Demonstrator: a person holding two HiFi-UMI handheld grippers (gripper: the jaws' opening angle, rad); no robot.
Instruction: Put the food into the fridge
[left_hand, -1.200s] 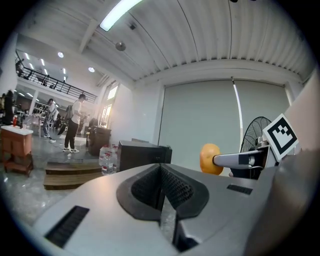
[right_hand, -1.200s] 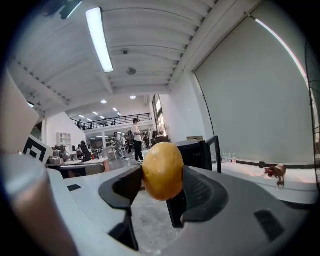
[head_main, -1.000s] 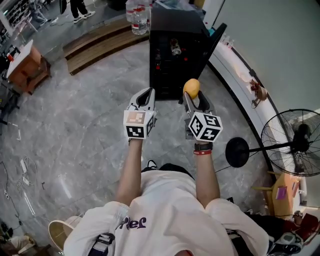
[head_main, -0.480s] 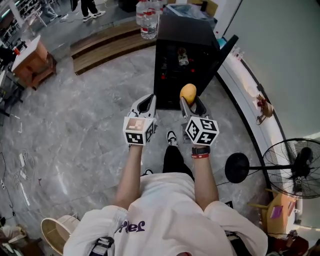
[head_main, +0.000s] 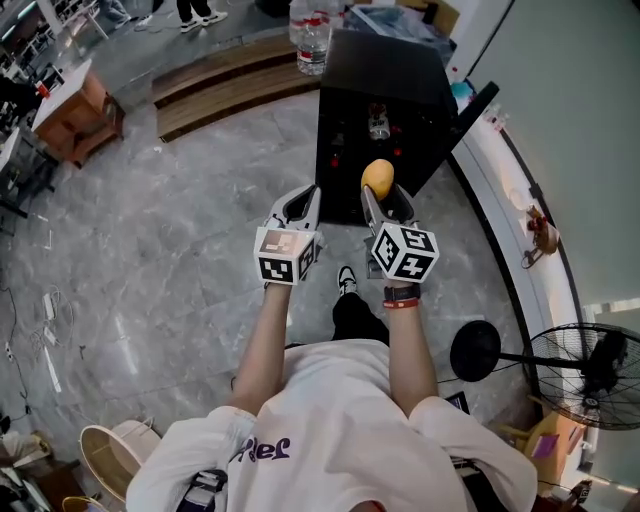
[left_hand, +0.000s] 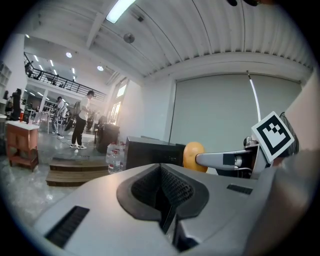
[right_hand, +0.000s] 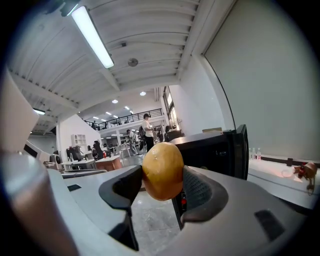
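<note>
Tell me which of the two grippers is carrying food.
The right gripper: its jaws are clamped on a round yellow-orange fruit. The left gripper beside it has its jaws shut together with nothing between them.

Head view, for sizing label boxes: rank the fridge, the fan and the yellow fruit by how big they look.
1. fridge
2. fan, not far behind
3. yellow fruit, clearly smallest though nearest the camera

The right gripper (head_main: 385, 197) clamps a yellow-orange fruit (head_main: 377, 177) at the tips of its fingers. Just beyond them stands a black mini fridge (head_main: 390, 70) (door swung open). Beside it, the left gripper (head_main: 299, 203) has its fingers together, nothing between.
</note>
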